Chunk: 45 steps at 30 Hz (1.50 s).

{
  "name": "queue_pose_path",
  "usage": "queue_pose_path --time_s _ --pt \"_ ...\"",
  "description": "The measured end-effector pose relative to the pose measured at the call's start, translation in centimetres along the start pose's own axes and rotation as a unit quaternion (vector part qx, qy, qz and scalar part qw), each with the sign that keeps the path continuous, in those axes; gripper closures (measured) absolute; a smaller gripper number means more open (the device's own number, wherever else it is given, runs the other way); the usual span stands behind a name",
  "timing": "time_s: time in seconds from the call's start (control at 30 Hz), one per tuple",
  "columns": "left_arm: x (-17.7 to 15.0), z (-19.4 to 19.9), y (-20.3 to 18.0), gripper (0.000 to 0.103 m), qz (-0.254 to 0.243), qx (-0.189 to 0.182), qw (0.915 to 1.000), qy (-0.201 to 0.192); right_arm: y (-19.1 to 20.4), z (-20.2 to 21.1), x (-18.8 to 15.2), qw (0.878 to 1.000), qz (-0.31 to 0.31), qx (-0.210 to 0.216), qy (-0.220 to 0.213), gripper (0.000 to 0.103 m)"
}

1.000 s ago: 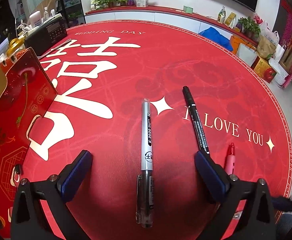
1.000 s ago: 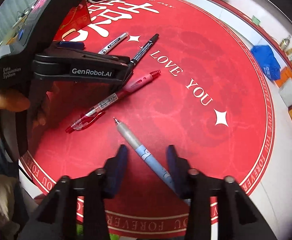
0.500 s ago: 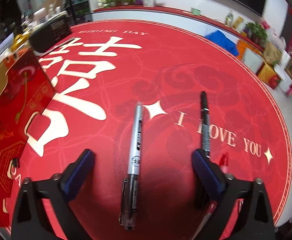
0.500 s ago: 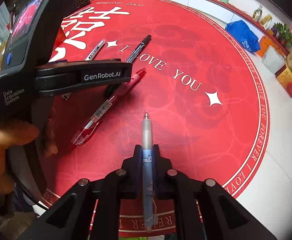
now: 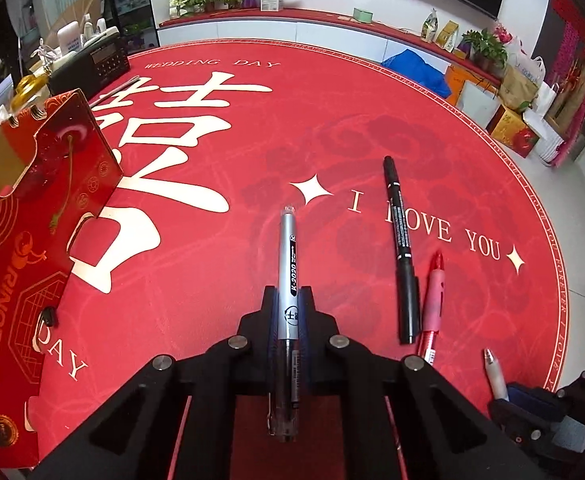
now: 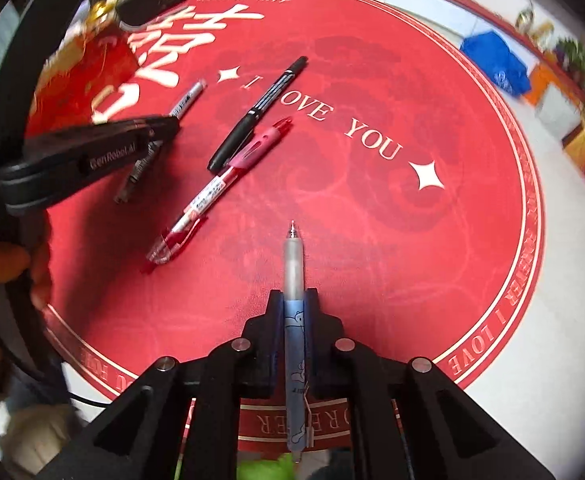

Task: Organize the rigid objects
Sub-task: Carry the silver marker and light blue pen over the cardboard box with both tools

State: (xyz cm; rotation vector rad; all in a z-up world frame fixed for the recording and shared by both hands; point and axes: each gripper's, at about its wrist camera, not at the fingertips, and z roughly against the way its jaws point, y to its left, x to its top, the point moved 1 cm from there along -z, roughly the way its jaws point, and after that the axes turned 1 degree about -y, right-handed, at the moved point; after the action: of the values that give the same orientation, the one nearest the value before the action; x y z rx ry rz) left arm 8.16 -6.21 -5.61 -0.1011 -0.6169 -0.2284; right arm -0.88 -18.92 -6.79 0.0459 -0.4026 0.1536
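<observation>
My left gripper (image 5: 288, 300) is shut on a silver pen (image 5: 288, 256) with a clear black cap, held along the fingers. My right gripper (image 6: 294, 300) is shut on a light blue pen (image 6: 294, 276) with a frosted tip pointing forward. A black marker (image 5: 399, 240) and a red pen (image 5: 432, 300) lie side by side on the red round mat (image 5: 332, 120). Both show in the right wrist view too, the black marker (image 6: 258, 110) above the red pen (image 6: 212, 188). The left gripper's body (image 6: 92, 156) shows there at the left.
A red fruit gift box (image 5: 40, 216) stands at the mat's left edge. A black radio (image 5: 92, 64) sits at the back left. A shelf with plants, boxes and bags runs along the far wall (image 5: 332, 20). The white floor (image 6: 552, 320) lies right of the mat.
My left gripper has closed on the silver pen. My right gripper closed on the blue pen earlier and still holds it; the right view has shifted a little.
</observation>
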Motion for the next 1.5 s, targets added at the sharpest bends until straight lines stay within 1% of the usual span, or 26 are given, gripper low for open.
queue_pose_path --time_s 0.07,0.1,0.17,0.33,0.43,0.53,0.63,0.7,0.8,0.97,1.17,1.33,1.5 --pt "-0.1 0.1 -0.1 0.093 0.004 -0.004 1.0 0.0 0.3 0.1 -0.2 1.0 0.005 -0.009 -0.009 0.092" --pt "-0.2 0.2 0.0 0.093 0.009 -0.01 0.9999 0.0 0.1 0.1 -0.4 1.0 -0.003 0.0 -0.013 0.092" --pt "-0.6 1.0 0.3 0.093 0.015 -0.02 0.9997 -0.008 -0.5 0.5 -0.8 0.998 -0.037 0.041 -0.026 0.093" --pt "-1.8 3.7 0.6 0.093 0.013 -0.016 0.999 -0.04 -1.7 3.0 -1.4 0.992 -0.081 0.065 -0.072 0.093" --pt "-2.4 5.4 0.8 0.093 0.012 -0.011 0.9981 -0.06 -1.8 4.7 -1.6 0.986 -0.107 0.074 -0.104 0.093" --pt "-3.1 7.3 0.8 0.093 0.007 -0.005 0.9966 -0.081 -1.4 6.2 -1.7 0.982 -0.115 0.081 -0.129 0.093" --pt "-3.7 9.0 0.6 0.093 -0.004 0.002 0.995 -0.1 -0.3 7.0 -1.3 0.979 -0.117 0.095 -0.138 0.093" --pt "-4.1 10.1 0.5 0.093 -0.008 0.01 0.9937 -0.111 0.4 7.4 -1.1 0.978 -0.114 0.097 -0.143 0.093" --pt "-4.5 11.9 0.8 0.093 -0.007 0.007 0.9918 -0.127 1.8 8.1 -0.6 0.977 -0.105 0.102 -0.155 0.093" --pt "-4.8 14.4 2.6 0.093 0.005 0.015 0.9878 -0.155 4.7 9.3 0.9 0.976 -0.078 0.112 -0.168 0.093" --pt "-5.0 16.6 6.6 0.093 0.039 0.033 0.9824 -0.179 8.7 10.5 2.9 0.974 -0.041 0.129 -0.179 0.093" --pt "-5.2 18.1 11.0 0.093 0.071 0.065 0.9764 -0.193 12.4 10.9 4.8 0.973 -0.005 0.135 -0.185 0.093" --pt "-5.4 18.9 15.7 0.093 0.103 0.096 0.9696 -0.2 16.3 11.1 7.0 0.969 0.026 0.157 -0.187 0.093"
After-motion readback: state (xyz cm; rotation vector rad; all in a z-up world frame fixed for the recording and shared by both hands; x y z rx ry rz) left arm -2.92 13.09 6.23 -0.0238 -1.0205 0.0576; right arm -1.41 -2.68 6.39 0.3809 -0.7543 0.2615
